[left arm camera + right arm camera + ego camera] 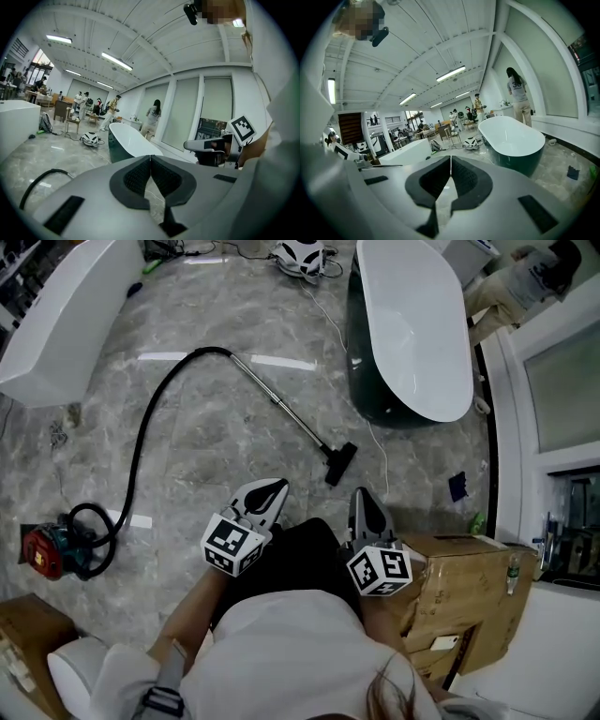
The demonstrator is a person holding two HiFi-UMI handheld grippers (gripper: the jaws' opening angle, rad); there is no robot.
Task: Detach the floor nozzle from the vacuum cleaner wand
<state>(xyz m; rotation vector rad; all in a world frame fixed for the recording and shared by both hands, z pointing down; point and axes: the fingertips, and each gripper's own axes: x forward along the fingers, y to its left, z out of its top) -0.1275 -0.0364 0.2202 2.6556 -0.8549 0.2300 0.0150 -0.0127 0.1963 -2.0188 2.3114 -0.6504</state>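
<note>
In the head view a black floor nozzle (340,463) lies on the grey marble floor, joined to a thin metal wand (279,405). The wand runs up-left to a black hose (142,432), which curves down to a red and teal vacuum body (52,549). My left gripper (270,490) hangs just below-left of the nozzle, jaws shut and empty. My right gripper (365,498) is just below-right of the nozzle, also shut and empty. In the left gripper view the jaws (150,158) meet tip to tip; the right gripper view shows its jaws (450,159) meeting the same way.
A dark-sided white bathtub (412,329) stands beyond the nozzle at upper right, with a thin white cord (375,442) beside it. Another white tub (56,315) is at upper left. A cardboard box (464,601) sits at my right. People stand far off (152,117).
</note>
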